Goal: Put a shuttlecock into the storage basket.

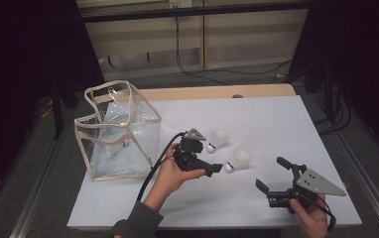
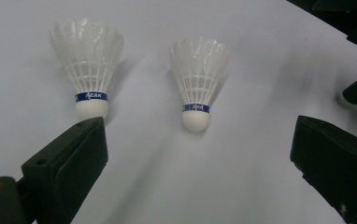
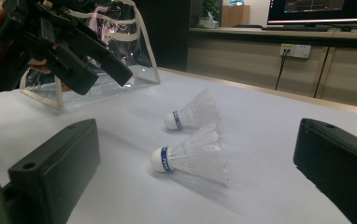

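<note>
Two white feather shuttlecocks with blue bands lie side by side on the white tabletop (image 1: 277, 124), corks toward the person's left. The farther shuttlecock (image 1: 218, 140) (image 2: 89, 65) (image 3: 193, 114) lies just right of my left gripper's grey plate. The nearer shuttlecock (image 1: 238, 160) (image 2: 197, 79) (image 3: 193, 156) lies centred ahead of both pairs of jaws. My left gripper (image 1: 208, 156) (image 2: 197, 135) (image 3: 104, 81) hovers open just short of the corks, holding nothing. My right gripper (image 1: 272, 173) (image 3: 197, 130) is open and empty, low over the table to the shuttlecocks' right.
A clear plastic bag (image 1: 118, 129) (image 3: 120, 79) with cream trim stands open-topped at the table's left side, behind the left hand. A wooden strip (image 1: 217, 92) runs along the far edge. Cables (image 1: 197, 69) lie on the floor beyond.
</note>
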{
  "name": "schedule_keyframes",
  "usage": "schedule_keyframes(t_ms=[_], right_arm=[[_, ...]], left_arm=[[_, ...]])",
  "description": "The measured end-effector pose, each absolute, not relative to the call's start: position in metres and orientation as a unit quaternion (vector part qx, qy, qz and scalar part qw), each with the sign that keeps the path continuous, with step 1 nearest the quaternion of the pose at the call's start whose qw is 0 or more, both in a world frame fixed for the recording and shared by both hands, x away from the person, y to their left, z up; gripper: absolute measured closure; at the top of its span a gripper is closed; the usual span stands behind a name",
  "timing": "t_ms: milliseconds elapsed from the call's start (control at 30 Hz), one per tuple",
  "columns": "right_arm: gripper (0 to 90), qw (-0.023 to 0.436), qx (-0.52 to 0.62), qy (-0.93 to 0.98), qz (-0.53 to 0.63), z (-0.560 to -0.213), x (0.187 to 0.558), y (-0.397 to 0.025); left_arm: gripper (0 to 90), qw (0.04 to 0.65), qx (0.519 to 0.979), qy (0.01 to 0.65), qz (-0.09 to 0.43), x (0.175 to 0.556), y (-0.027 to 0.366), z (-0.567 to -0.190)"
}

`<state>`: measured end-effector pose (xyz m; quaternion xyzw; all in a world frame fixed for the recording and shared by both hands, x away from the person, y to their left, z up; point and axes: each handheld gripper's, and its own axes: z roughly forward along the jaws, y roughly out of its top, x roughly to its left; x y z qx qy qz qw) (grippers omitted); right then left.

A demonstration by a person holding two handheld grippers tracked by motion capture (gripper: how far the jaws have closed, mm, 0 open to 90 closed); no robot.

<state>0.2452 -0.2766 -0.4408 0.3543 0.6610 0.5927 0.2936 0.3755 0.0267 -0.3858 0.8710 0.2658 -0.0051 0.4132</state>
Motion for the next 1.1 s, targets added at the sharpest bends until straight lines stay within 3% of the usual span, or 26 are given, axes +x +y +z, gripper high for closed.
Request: schedule_keyframes(t_ms=[1100], right_arm=[[0.5,0.294,0.355,0.662,0.591,-0.442,0.245,-0.276]], left_arm=[[10.1,0.393,0.883,0.256,0.009,0.382,0.009,-0.410]])
